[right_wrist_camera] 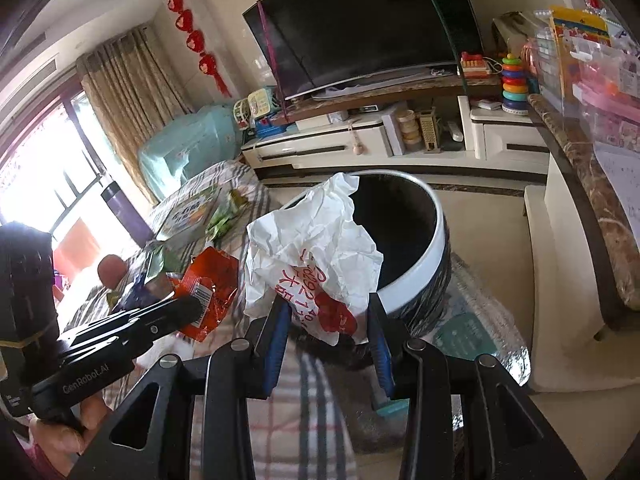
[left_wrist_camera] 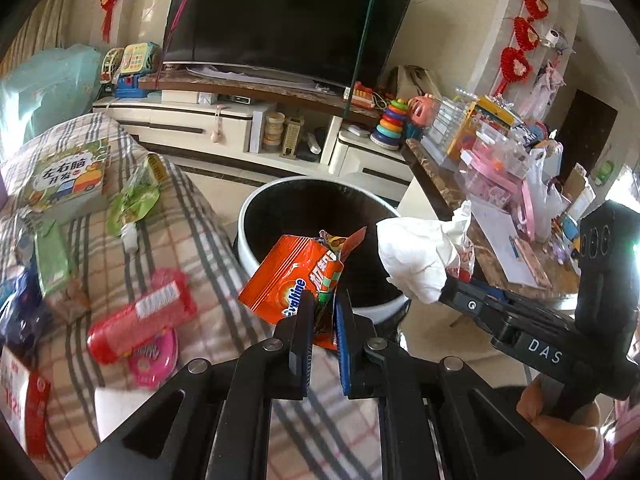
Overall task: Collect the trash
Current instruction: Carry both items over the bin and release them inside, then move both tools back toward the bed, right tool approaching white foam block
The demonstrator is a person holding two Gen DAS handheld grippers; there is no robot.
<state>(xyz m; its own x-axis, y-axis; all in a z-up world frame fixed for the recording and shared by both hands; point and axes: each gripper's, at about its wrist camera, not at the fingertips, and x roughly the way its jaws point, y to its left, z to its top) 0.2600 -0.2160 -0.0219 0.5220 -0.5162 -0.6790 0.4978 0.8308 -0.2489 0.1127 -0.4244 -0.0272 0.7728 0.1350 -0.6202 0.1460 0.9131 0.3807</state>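
My left gripper (left_wrist_camera: 323, 300) is shut on an orange Ovaltine wrapper (left_wrist_camera: 288, 276) and holds it over the near rim of a round white bin with a black inside (left_wrist_camera: 316, 208). My right gripper (right_wrist_camera: 326, 308) is shut on a crumpled white paper with red print (right_wrist_camera: 312, 248), held above the bin (right_wrist_camera: 408, 240). The paper (left_wrist_camera: 420, 252) and right gripper (left_wrist_camera: 452, 292) also show in the left wrist view, at the bin's right rim. The orange wrapper (right_wrist_camera: 208, 284) and left gripper (right_wrist_camera: 188, 308) show in the right wrist view.
A plaid-covered table (left_wrist_camera: 192, 240) holds a green pouch (left_wrist_camera: 136, 200), a children's book (left_wrist_camera: 68, 176), a red packet (left_wrist_camera: 140, 320) and a pink round toy (left_wrist_camera: 154, 356). A TV stand (left_wrist_camera: 240, 120) stands behind the bin. A cluttered marble counter (left_wrist_camera: 500, 184) is to the right.
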